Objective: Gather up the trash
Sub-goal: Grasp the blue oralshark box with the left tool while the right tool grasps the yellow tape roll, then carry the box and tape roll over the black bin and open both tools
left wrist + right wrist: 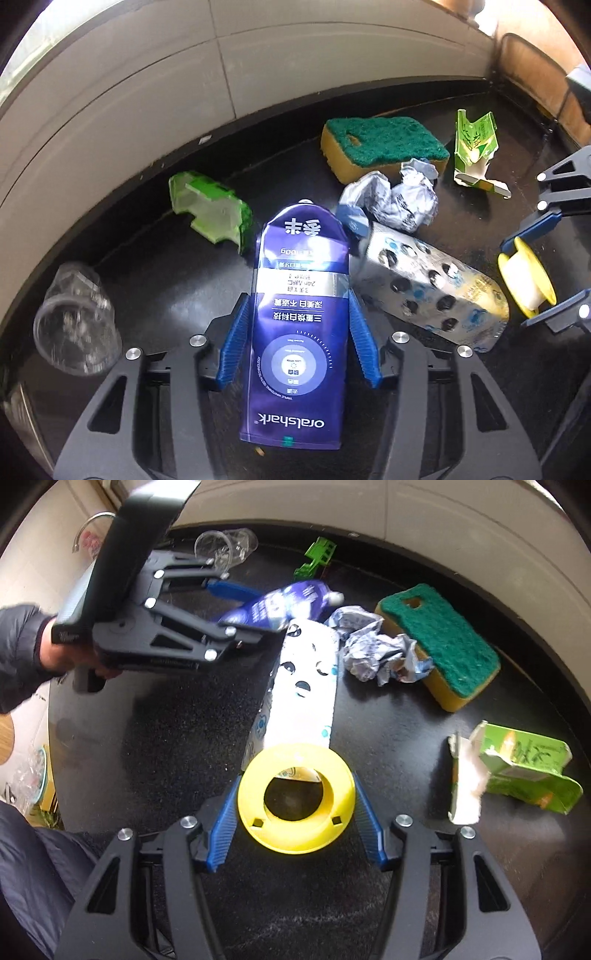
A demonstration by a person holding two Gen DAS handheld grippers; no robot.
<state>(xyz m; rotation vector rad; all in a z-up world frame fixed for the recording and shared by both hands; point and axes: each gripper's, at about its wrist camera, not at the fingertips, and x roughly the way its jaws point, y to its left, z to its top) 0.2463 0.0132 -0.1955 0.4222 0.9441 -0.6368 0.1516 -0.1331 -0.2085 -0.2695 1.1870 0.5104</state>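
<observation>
My left gripper [297, 295] is shut on a purple Oralshark toothpaste tube [299, 332], held above the black table; the tube also shows in the right wrist view [284, 603]. My right gripper [295, 781] is shut on a yellow tape spool [295, 805], which also shows in the left wrist view [526, 282]. A silver spotted carton [424, 291] lies on the table between the two grippers. Crumpled foil wrapper [391, 197], a torn green carton [474, 147] and a clear plastic cup [75, 321] lie around it.
A green-topped yellow sponge [380, 144] sits at the back of the black table [166, 738]. A green plastic piece [210, 212] lies near the white tiled wall [147, 74]. The table's front left edge shows in the right wrist view.
</observation>
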